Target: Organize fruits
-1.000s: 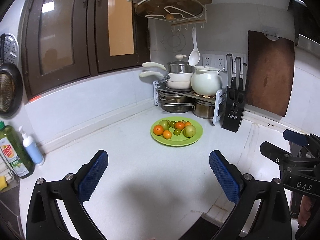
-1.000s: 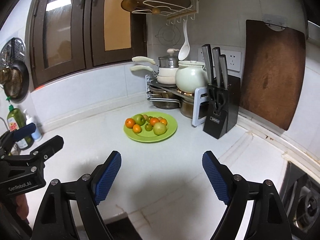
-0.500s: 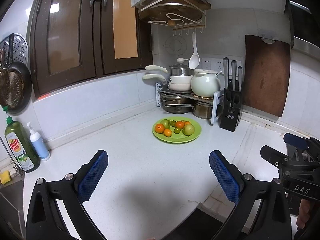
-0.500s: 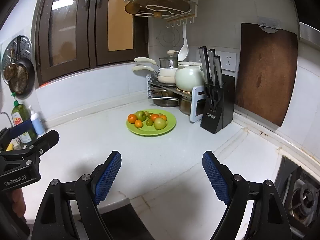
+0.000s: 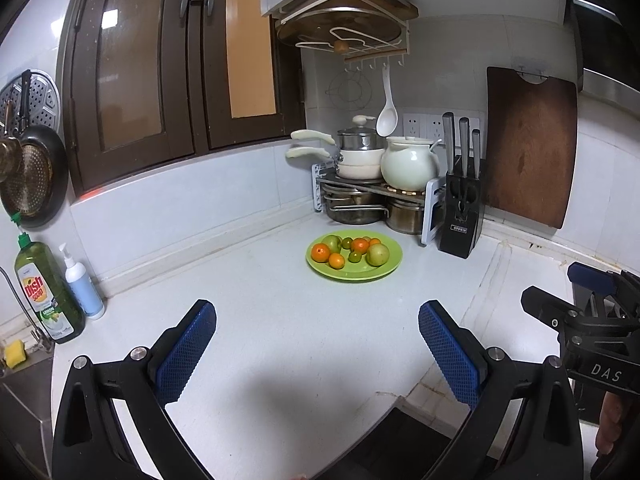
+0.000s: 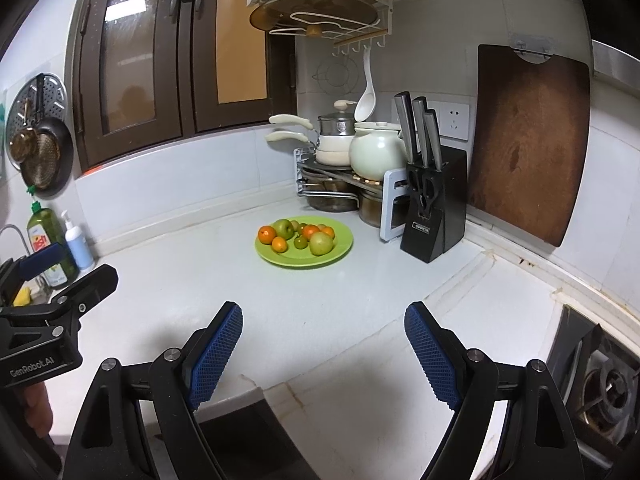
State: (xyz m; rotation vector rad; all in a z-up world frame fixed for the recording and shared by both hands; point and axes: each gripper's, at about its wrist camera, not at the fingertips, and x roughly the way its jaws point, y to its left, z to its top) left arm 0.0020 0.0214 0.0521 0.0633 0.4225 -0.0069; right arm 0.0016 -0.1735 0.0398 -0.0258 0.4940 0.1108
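Several small fruits (image 5: 352, 251) sit piled on a green plate (image 5: 390, 270) near the desk (image 5: 260, 320) corner: orange tangerines, two larger green apples, small dark-green ones. Plate lies just in front of pot rack (image 5: 360, 196), beside knife block (image 5: 460, 220). Left gripper (image 5: 318, 344) and right gripper (image 6: 323, 344) hover well short of it, jaws wide apart, holding nothing.
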